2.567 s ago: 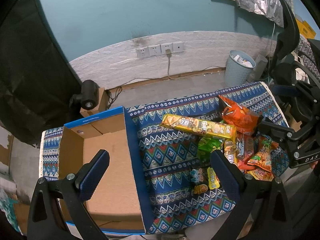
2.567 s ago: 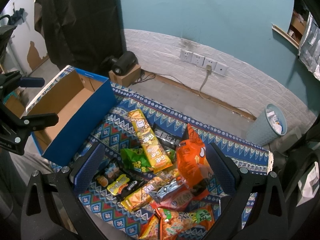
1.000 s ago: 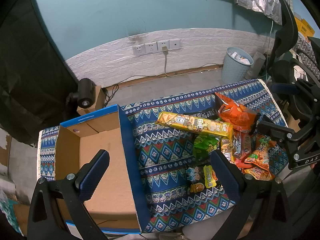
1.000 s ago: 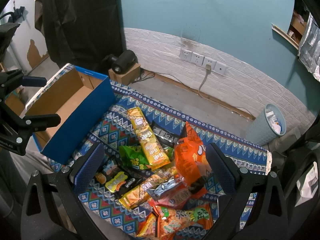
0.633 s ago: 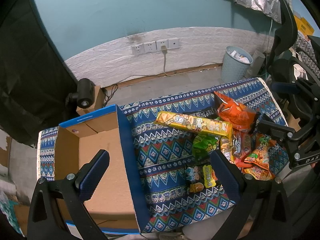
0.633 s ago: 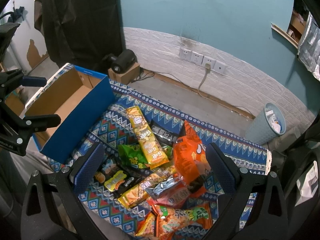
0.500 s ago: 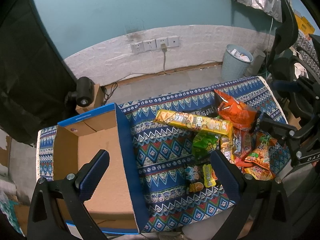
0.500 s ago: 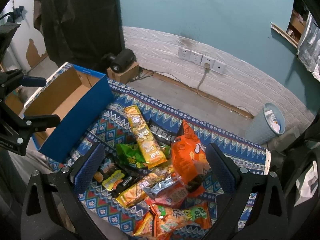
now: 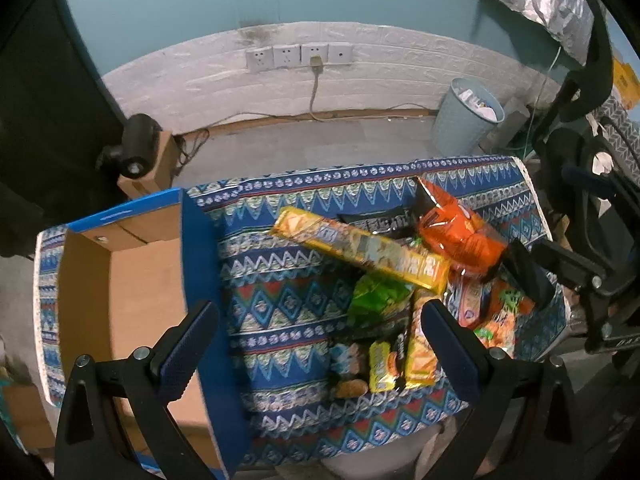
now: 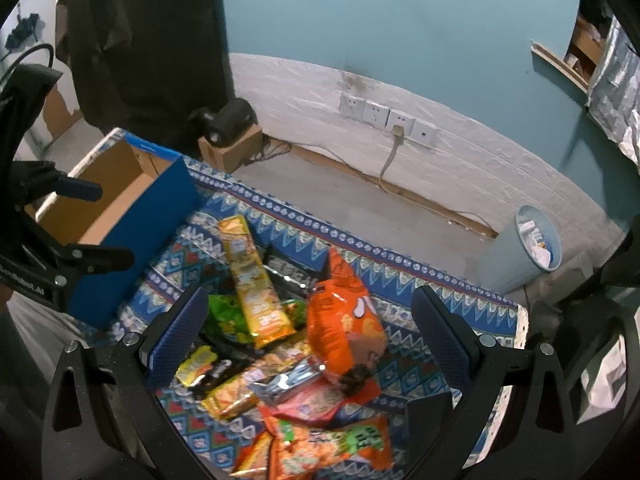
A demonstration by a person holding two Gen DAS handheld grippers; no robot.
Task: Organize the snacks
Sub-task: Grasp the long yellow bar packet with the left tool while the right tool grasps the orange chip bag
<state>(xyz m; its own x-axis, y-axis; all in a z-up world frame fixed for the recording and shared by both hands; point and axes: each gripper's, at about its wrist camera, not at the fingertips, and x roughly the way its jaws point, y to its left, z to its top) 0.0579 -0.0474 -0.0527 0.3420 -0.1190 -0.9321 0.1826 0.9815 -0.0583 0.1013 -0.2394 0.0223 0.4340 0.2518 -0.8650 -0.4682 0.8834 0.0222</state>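
A pile of snacks lies on a patterned blue cloth [image 9: 280, 288]: a long yellow packet [image 9: 360, 254] [image 10: 252, 280], an orange chip bag [image 9: 456, 236] [image 10: 344, 320], a green bag [image 9: 376, 300] [image 10: 228, 316] and several small packets. An empty cardboard box with blue sides [image 9: 120, 304] [image 10: 132, 216] stands left of them. My left gripper [image 9: 320, 344] is open and empty, above the cloth between box and pile. My right gripper [image 10: 308, 344] is open and empty, above the pile.
A light blue waste bin [image 9: 468, 120] [image 10: 528, 248] stands on the floor behind the table at the right. A black device on a small cardboard box [image 9: 140, 152] [image 10: 228, 132] sits by the white wall strip with sockets [image 9: 300, 56].
Both grippers have drifted slightly forward and lower toward the table, so the snacks look a bit nearer. Nothing on the table has moved and both stay open.
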